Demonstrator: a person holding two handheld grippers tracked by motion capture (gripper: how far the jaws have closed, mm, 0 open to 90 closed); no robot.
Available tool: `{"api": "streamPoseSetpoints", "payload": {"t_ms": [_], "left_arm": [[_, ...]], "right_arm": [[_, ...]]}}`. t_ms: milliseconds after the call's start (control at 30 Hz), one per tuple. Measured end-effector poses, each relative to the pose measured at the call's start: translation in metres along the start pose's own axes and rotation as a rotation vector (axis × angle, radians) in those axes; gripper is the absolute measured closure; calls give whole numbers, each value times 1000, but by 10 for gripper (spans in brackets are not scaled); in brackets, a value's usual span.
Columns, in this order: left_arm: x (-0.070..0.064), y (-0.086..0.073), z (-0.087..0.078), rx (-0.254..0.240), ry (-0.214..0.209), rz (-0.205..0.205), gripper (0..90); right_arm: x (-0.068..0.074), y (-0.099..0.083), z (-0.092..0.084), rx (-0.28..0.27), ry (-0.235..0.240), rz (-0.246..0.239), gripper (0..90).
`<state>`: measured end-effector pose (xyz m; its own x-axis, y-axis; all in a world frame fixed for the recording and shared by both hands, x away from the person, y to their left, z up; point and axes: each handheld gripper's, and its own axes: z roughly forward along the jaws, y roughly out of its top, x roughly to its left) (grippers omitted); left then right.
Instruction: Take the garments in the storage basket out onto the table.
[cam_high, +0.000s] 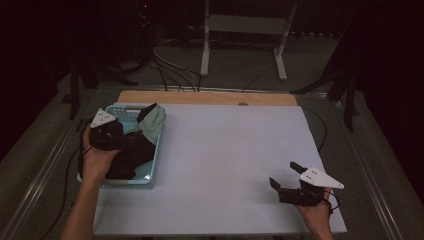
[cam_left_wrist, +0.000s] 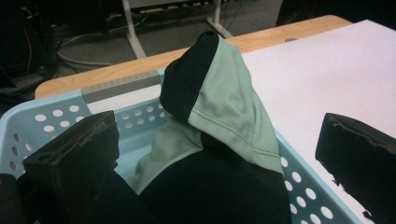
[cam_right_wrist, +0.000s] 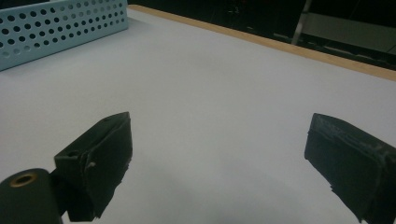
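Note:
A light blue perforated basket (cam_high: 155, 159) stands at the table's left and holds a black and pale green garment (cam_high: 153, 121). The garment's green and black fold (cam_left_wrist: 224, 102) rises above the basket wall (cam_left_wrist: 56, 116). My left gripper (cam_high: 131, 142) is over the basket, open, its jaws wide apart on either side of the cloth (cam_left_wrist: 215, 135). My right gripper (cam_high: 284, 174) hovers open low over the bare white mat near the front right, nothing between its jaws (cam_right_wrist: 219, 123). The basket's side (cam_right_wrist: 60, 28) lies far off to the upper left in the right gripper view.
A white mat (cam_high: 225, 150) covers the table, with a wooden strip (cam_high: 210, 97) along its far edge. Beyond the table stand a white metal frame (cam_high: 245, 25) and loose cables (cam_high: 170, 65) on the floor. Dark stands flank both sides.

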<state>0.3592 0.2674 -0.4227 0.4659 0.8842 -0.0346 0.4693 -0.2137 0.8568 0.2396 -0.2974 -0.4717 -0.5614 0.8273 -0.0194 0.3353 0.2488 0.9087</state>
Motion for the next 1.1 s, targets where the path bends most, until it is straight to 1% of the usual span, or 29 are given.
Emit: {"api": "streamPoseSetpoints", "payload": {"t_ms": [233,467,700,867,1100], "left_arm": [[1,1,8,29,9,10,4],[1,4,14,39,9,13,4],[1,8,21,57,11,30,4],[3,9,24,51,4,12,4],[6,7,31,65,-2,-4,7]], "right_arm": [[0,0,0,3,-3,1,75],[0,0,0,4,-4,2,75],[0,0,0,6,-4,1,75],[0,0,1,6,-3,1,75],[0,0,1,7,-2,-2,75]]}}
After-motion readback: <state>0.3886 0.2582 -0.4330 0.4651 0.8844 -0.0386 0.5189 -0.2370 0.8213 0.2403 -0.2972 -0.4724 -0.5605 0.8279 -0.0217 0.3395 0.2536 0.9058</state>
